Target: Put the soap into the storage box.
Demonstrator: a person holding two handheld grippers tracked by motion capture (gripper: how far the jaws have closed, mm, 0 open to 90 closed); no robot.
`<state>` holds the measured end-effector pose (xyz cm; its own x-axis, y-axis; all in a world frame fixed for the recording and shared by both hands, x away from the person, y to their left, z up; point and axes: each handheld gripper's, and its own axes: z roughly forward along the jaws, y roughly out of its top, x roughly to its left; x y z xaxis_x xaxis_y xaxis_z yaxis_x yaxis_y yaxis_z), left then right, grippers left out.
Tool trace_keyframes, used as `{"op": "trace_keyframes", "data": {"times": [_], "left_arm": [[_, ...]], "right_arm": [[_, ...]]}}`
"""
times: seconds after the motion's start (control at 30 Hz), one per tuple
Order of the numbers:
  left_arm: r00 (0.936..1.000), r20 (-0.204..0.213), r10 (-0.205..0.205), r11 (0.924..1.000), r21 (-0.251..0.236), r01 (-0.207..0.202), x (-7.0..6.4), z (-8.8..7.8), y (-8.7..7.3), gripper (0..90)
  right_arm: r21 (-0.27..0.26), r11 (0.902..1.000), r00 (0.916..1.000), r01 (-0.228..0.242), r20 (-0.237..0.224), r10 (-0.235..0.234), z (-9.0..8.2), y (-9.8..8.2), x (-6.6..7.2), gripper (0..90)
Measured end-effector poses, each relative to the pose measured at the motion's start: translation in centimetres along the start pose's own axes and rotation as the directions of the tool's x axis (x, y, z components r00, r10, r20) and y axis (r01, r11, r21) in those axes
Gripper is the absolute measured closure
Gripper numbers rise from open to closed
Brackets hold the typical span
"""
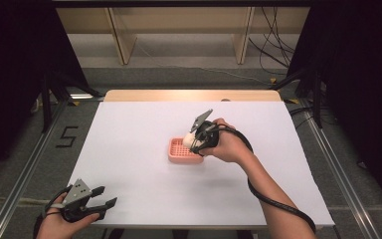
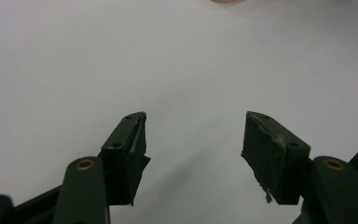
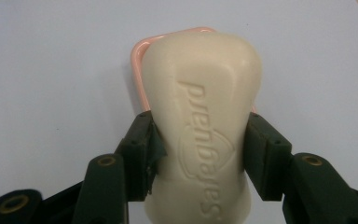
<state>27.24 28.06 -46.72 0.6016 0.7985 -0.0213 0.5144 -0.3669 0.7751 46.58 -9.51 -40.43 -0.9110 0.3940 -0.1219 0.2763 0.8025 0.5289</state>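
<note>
At the near left corner of the white table (image 1: 129,149), the left gripper (image 1: 107,197) rested in the person's hand with its jaws spread wide and nothing between them; its own view showed bare white surface ahead. Farther in, near the table's middle, the right gripper (image 3: 198,154) was clamped on a cream bar of soap (image 3: 200,116), both pads pressing its sides. The soap hung just above a pink slatted soap dish (image 1: 179,151), whose rim peeked out behind the bar. Whether the soap touched the dish could not be told. Beyond the table stood pale wooden shelving (image 1: 179,30), with loose cables (image 1: 273,45) on the floor.
</note>
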Motion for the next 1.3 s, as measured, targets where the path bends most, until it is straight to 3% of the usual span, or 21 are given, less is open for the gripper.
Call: {"op": "trace_keyframes", "data": {"times": [0.37,0.47,0.53,0.6,0.63,0.67,0.83,0.97,1.0,1.07,1.2,1.23,1.3], "left_arm": [[1.0000,0.000,0.002,1.0000,0.000,-0.002,0.0,0.0,0.0,39.2],[0.9999,-0.007,-0.008,0.9997,-0.022,0.008,-0.1,0.1,-0.1,39.2],[0.9999,-0.010,-0.009,0.9998,-0.017,0.009,-0.1,0.1,0.0,39.2],[1.0000,-0.004,0.000,1.0000,-0.001,0.000,0.0,0.0,0.0,39.2],[0.9999,-0.002,-0.015,0.9998,-0.015,0.014,-0.1,0.1,0.0,39.2],[1.0000,-0.003,-0.001,1.0000,-0.003,0.001,0.0,0.0,0.0,39.2],[0.9999,-0.005,-0.015,0.9995,-0.027,0.015,-0.1,0.2,-0.1,39.2],[0.9999,-0.011,-0.002,0.9999,-0.011,0.002,-0.1,0.1,0.0,39.2],[0.9999,-0.012,-0.002,0.9999,-0.010,0.002,-0.1,0.1,0.0,39.2],[0.9999,-0.011,-0.001,1.0000,-0.010,0.001,-0.1,0.1,0.0,39.2],[0.9999,-0.011,0.000,1.0000,-0.009,0.000,0.0,0.0,0.0,39.2],[0.9997,-0.001,-0.024,0.9995,-0.019,0.024,-0.1,0.2,-0.1,39.2],[0.9998,0.008,-0.020,0.9998,-0.004,0.020,0.0,0.0,-0.1,39.2]], "right_arm": [[-0.007,0.9999,0.9999,0.012,0.000,-0.012,0.7,0.4,-0.3,50.6],[-0.003,1.0000,1.0000,0.005,-0.008,-0.005,1.0,0.5,-0.2,50.6],[0.000,0.9999,0.9999,0.017,-0.004,-0.017,1.1,0.6,-0.2,50.6],[0.007,1.0000,1.0000,-0.002,0.000,0.002,1.2,0.7,-0.1,50.6],[0.002,1.0000,1.0000,0.007,-0.004,-0.007,1.4,0.7,-0.2,50.6],[0.005,1.0000,1.0000,0.008,-0.001,-0.008,1.5,0.8,-0.3,50.6],[0.015,0.9999,1.0000,0.008,-0.004,-0.008,2.1,0.9,-0.2,50.6],[0.018,0.9993,0.9994,0.034,0.000,-0.034,2.6,1.1,-0.3,50.6],[0.024,0.9996,0.9999,0.013,-0.003,-0.013,2.7,1.1,-0.2,50.6],[0.021,0.9990,0.9992,0.039,-0.008,-0.039,3.0,1.2,-0.4,50.6],[0.038,0.9981,0.9988,0.048,0.005,-0.048,3.5,1.3,-0.4,50.5],[0.040,0.9985,0.9993,0.038,0.003,-0.039,3.7,1.3,-0.3,50.5],[0.052,0.9965,0.9979,0.065,0.002,-0.065,3.9,1.3,-0.4,50.5]]}}
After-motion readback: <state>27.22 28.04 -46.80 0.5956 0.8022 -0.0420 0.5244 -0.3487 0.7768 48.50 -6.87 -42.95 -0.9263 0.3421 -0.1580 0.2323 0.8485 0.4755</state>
